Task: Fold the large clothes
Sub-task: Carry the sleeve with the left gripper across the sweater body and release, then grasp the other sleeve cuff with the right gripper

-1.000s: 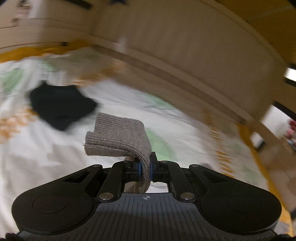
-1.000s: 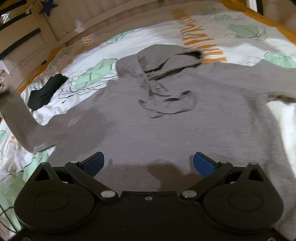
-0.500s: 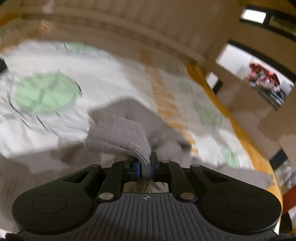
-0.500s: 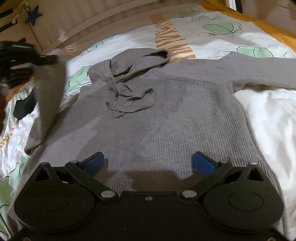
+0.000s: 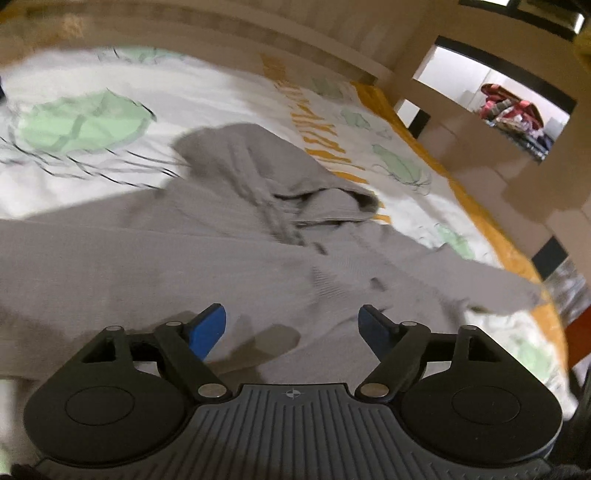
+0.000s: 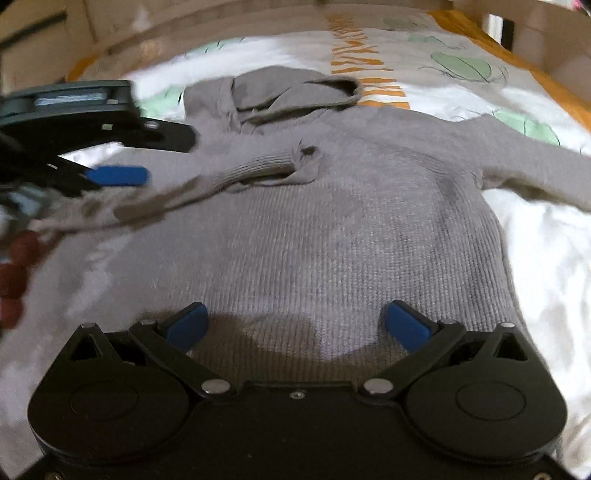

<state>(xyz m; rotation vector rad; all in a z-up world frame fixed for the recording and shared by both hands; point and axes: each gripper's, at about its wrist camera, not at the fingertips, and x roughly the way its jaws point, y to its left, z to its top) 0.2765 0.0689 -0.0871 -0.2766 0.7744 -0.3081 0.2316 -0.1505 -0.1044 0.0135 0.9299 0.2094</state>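
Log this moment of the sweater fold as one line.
left hand-held gripper: just opened, empty | left sleeve: lies across hooded sweater chest | right hand-held gripper: open over hem

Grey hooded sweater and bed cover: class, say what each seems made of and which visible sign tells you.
Grey hooded sweater: looks like soft matte knitted yarn, perhaps wool or acrylic; fine ribbed rows show.
Bed cover: apparently smooth printed woven cloth, likely cotton; flat green and orange prints, soft creases.

This is a bedroom in a home. A big bed (image 6: 546, 236) has a white sheet with green and orange drawings on it. Pale wooden rails (image 5: 221, 33) run around the bed. Bright clothes are piled in a shelf (image 5: 513, 114) nearby.
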